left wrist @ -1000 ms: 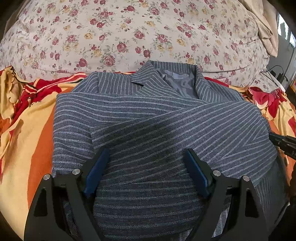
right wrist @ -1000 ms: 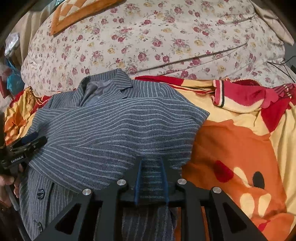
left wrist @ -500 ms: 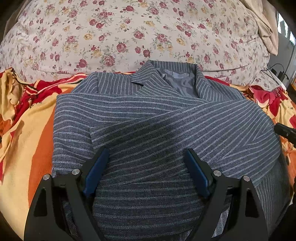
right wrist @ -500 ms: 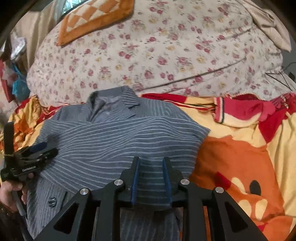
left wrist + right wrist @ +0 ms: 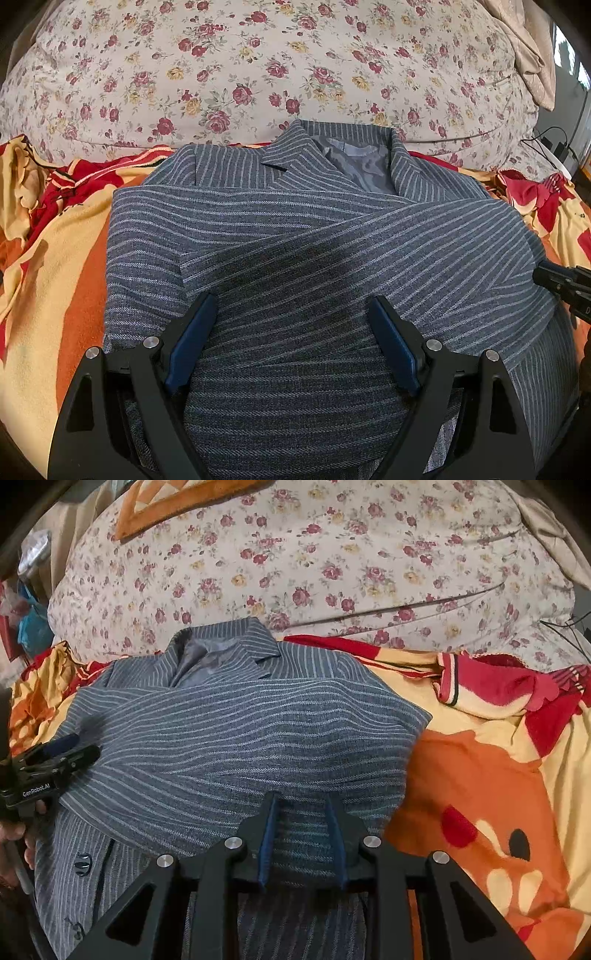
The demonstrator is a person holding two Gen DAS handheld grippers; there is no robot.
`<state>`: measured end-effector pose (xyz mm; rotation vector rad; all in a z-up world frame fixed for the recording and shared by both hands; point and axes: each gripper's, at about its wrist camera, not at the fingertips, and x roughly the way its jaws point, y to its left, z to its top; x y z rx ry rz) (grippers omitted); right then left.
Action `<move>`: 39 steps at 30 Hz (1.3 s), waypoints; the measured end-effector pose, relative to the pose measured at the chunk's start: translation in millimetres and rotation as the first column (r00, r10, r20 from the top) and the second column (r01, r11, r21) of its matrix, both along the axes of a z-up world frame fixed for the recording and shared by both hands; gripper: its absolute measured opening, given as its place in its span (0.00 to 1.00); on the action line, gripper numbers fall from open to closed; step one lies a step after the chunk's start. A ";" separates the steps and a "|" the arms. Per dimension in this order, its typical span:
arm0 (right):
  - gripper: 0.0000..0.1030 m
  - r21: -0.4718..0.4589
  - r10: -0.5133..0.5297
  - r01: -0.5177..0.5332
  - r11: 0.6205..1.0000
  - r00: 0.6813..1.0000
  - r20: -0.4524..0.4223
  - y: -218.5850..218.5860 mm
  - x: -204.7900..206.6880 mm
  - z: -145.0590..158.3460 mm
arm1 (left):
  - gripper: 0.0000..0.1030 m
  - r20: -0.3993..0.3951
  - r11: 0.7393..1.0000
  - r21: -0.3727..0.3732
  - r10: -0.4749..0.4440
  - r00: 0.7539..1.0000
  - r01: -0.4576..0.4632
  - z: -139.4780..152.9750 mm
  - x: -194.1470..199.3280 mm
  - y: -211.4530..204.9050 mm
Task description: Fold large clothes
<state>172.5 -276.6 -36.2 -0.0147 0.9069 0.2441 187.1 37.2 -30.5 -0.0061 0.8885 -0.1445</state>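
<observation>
A grey pinstriped jacket (image 5: pixel 295 236) lies on the bed, collar toward the pillow, with both sleeves folded across its front. It also shows in the right wrist view (image 5: pixel 236 738). My left gripper (image 5: pixel 291 332) is open wide just above the jacket's lower front, holding nothing. My right gripper (image 5: pixel 303 834) has its jaws narrowly apart over the folded sleeve's edge at the jacket's right side; whether they pinch cloth is unclear. The left gripper (image 5: pixel 48 764) appears at the left of the right wrist view.
An orange, yellow and red blanket (image 5: pixel 480 775) covers the bed. A large floral pillow (image 5: pixel 277 66) lies behind the collar. A black cable and charger (image 5: pixel 554 144) sit at the far right. An orange checked cushion (image 5: pixel 166 502) lies on the pillow.
The right gripper drew back and rose slightly, then moved forward over the sleeve edge again. Its jaws stayed narrowly apart. The left gripper held still and open.
</observation>
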 end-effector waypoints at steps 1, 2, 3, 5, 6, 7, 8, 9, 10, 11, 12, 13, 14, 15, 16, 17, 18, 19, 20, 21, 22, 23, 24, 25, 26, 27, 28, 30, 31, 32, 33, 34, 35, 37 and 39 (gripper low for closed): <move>0.25 0.001 0.000 0.000 1.000 1.000 -0.001 -0.1 0.1 -0.1 | 0.82 0.000 1.000 0.000 0.000 1.000 0.000 0.0 -0.3 -0.2; 0.25 0.001 0.000 0.000 1.000 1.000 -0.003 -0.1 0.5 -0.1 | 0.82 0.000 1.000 0.000 0.000 1.000 0.000 0.0 -0.2 -0.2; 0.25 0.001 0.001 -0.001 1.000 1.000 -0.004 0.0 0.5 -0.2 | 0.82 0.000 1.000 0.000 0.000 1.000 0.000 0.0 -0.2 -0.2; 0.26 0.002 0.001 -0.001 1.000 1.000 -0.006 0.1 1.0 -0.3 | 0.82 0.000 1.000 0.000 0.000 1.000 0.000 0.0 -0.1 -0.1; 0.26 0.003 0.001 -0.001 1.000 1.000 -0.006 0.1 0.9 -0.3 | 0.82 0.000 1.000 0.000 0.000 1.000 0.000 0.0 -0.2 -0.3; 0.26 0.002 0.001 -0.001 1.000 1.000 -0.006 0.4 0.7 -0.4 | 0.82 0.000 1.000 0.000 0.000 1.000 0.000 0.0 -0.4 -0.3; 0.26 0.001 0.001 -0.001 1.000 1.000 -0.006 0.8 0.4 -0.7 | 0.82 0.000 1.000 0.000 0.000 1.000 0.000 0.0 -0.2 -0.2; 0.27 0.000 0.002 -0.002 1.000 1.000 -0.006 1.0 0.4 -1.0 | 0.82 0.000 1.000 0.001 0.000 1.000 0.000 0.0 -0.2 -0.2; 0.27 0.000 0.003 -0.003 1.000 1.000 -0.006 1.3 0.2 -1.2 | 0.82 0.000 1.000 0.000 0.000 1.000 0.000 0.0 -0.4 -0.2; 0.27 -0.001 0.003 -0.003 1.000 1.000 -0.007 1.0 0.7 -1.3 | 0.82 0.000 1.000 0.000 0.000 1.000 0.000 0.0 -0.2 -0.1; 0.27 -0.001 0.004 -0.004 1.000 1.000 -0.007 1.1 0.6 -1.4 | 0.82 0.000 1.000 0.001 0.000 1.000 0.000 0.0 -0.1 -0.1; 0.27 0.000 0.005 -0.005 1.000 1.000 -0.007 0.9 0.6 -1.5 | 0.82 0.000 1.000 0.001 0.000 1.000 0.000 0.1 -0.1 0.1; 0.27 0.002 0.004 -0.004 1.000 1.000 -0.008 0.6 0.5 -1.1 | 0.82 0.000 1.000 0.001 0.000 1.000 0.000 0.1 -0.1 0.2; 0.27 0.011 0.002 -0.002 1.000 1.000 -0.009 -0.3 0.1 0.1 | 0.82 0.000 1.000 0.000 0.000 1.000 0.000 0.1 -0.1 0.2; 0.27 0.025 0.001 -0.001 1.000 1.000 -0.002 -1.7 -1.0 3.0 | 0.82 0.000 1.000 0.000 0.000 1.000 0.000 0.1 -0.3 0.0; 0.27 0.038 -0.002 0.002 0.999 1.000 0.013 -3.2 -2.3 6.6 | 0.82 0.000 1.000 0.001 0.000 1.000 0.000 0.1 -0.3 0.0; 0.27 0.061 -0.016 0.013 0.998 0.999 0.051 -6.9 -4.7 13.9 | 0.82 0.000 1.000 0.001 0.000 1.000 0.000 0.1 -0.3 0.0; 0.27 0.089 -0.025 0.018 0.996 0.996 0.084 -10.3 -6.5 20.4 | 0.82 -0.001 1.000 0.001 0.000 1.000 0.000 0.0 -0.2 0.0; 0.27 0.112 -0.029 0.017 0.994 0.994 0.105 -13.4 -6.8 24.9 | 0.82 -0.001 1.000 0.001 0.000 1.000 0.000 0.0 -0.2 0.0; 0.27 0.137 -0.033 0.016 0.990 0.992 0.122 -16.1 -6.8 28.9 | 0.82 -0.001 1.000 0.001 0.000 1.000 0.000 0.1 -0.3 0.3; 0.27 0.156 -0.038 0.018 0.988 0.991 0.126 -17.6 -5.9 30.3 | 0.82 -0.001 1.000 0.000 -0.001 1.000 0.001 0.1 -0.1 0.9; 0.27 0.168 -0.037 0.017 0.986 0.993 0.116 -17.4 -3.7 29.3 | 0.82 -0.001 1.000 -0.001 -0.001 1.000 0.001 0.1 -0.2 0.5; 0.27 0.173 -0.033 0.017 0.985 0.995 0.091 -16.3 0.0 24.9 | 0.82 -0.001 1.000 0.000 -0.001 1.000 0.001 0.0 -0.3 0.2; 0.27 0.154 -0.032 0.025 0.988 0.999 0.040 -14.3 4.8 15.1 | 0.82 -0.001 1.000 0.001 -0.001 1.000 0.001 0.0 -0.4 0.2; 0.27 0.116 -0.033 0.035 0.993 0.999 -0.016 -12.0 9.7 3.8 | 0.82 -0.001 1.000 0.001 -0.001 1.000 0.001 0.1 -0.3 0.3; 0.27 0.091 -0.030 0.035 0.995 0.998 -0.053 -10.3 12.6 -5.5 | 0.82 -0.001 1.000 0.000 -0.001 1.000 0.001 0.0 -0.4 0.2; 0.27 0.089 -0.026 0.030 0.996 0.999 -0.037 -9.5 11.7 -7.0 | 0.82 -0.001 1.000 0.000 -0.001 1.000 0.001 0.0 -0.3 0.4; 0.28 0.076 -0.018 0.020 0.997 0.999 -0.031 -6.8 11.7 -5.1 | 0.82 -0.001 1.000 0.000 -0.001 1.000 0.001 -0.1 -0.4 0.3; 0.28 0.083 -0.019 0.021 0.996 0.999 -0.031 -7.3 11.3 -4.7 | 0.82 -0.001 1.000 0.000 -0.001 1.000 0.001 -0.1 -0.4 0.3; 0.28 0.090 -0.021 0.023 0.996 0.999 -0.032 -8.7 10.5 -5.2 | 0.82 -0.001 1.000 -0.001 -0.001 1.000 0.001 0.0 -0.4 0.6; 0.28 0.094 -0.021 0.024 0.995 0.999 -0.033 -9.0 10.4 -4.9 | 0.82 0.000 1.000 -0.003 -0.001 1.000 0.001 0.0 -0.5 0.8; 0.28 0.100 -0.022 0.025 0.995 0.999 -0.029 -9.8 9.8 -3.1 | 0.82 0.000 1.000 -0.003 -0.001 1.000 0.001 0.0 -0.7 0.2; 0.28 0.110 -0.026 0.029 0.993 0.999 -0.021 -11.2 9.2 -0.9 | 0.82 0.002 1.000 -0.005 -0.002 1.000 0.002 0.0 -0.7 0.2; 0.28 0.152 -0.046 0.041 0.988 0.999 0.030 -18.8 3.8 13.1 | 0.82 0.005 1.000 -0.007 -0.004 1.000 0.004 1.1 -1.8 0.1; 0.28 0.174 -0.068 0.051 0.983 0.993 0.094 -27.5 -8.4 29.2 | 0.82 0.016 1.000 -0.029 -0.003 1.000 0.004 5.8 -5.6 3.3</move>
